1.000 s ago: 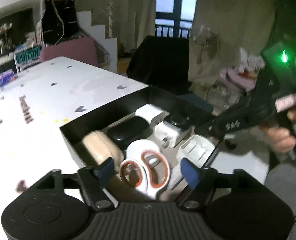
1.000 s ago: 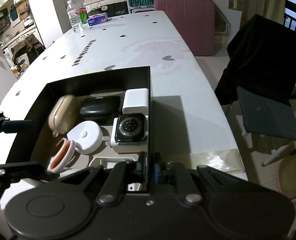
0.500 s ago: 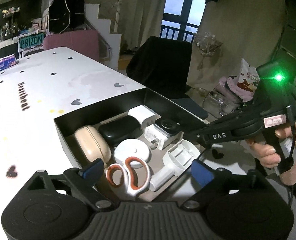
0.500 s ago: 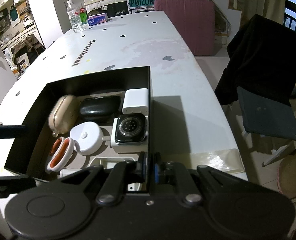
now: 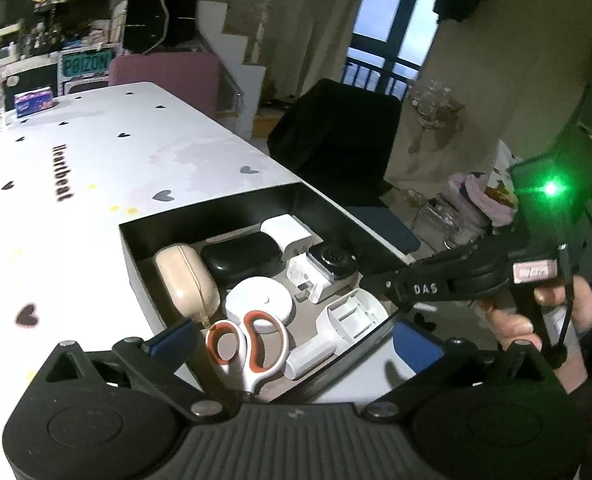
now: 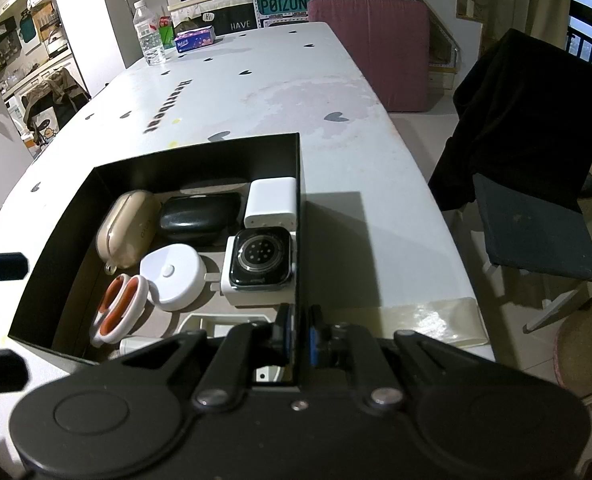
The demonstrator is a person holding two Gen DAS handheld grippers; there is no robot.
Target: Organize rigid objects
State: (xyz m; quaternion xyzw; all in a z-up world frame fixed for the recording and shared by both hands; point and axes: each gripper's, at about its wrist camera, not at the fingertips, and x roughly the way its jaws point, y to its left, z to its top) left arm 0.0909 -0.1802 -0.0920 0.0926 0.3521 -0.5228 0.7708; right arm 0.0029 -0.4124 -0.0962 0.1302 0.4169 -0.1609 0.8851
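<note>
Left fingers [image 5: 296,344] are backing off, spread and empty; scissors [image 5: 248,348] now lying in the box [image 6: 200,152] on the worktop [image 6: 256,80]. Right fingers [image 6: 297,334] pinching the box wall, steadying it.

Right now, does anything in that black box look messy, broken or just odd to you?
Nothing looks broken or spilled. The scissors lie loose in the black box, their handles overlapping the round white case. The one odd thing is the right gripper, pinching the box's side wall while the left gripper is open, empty.
</note>
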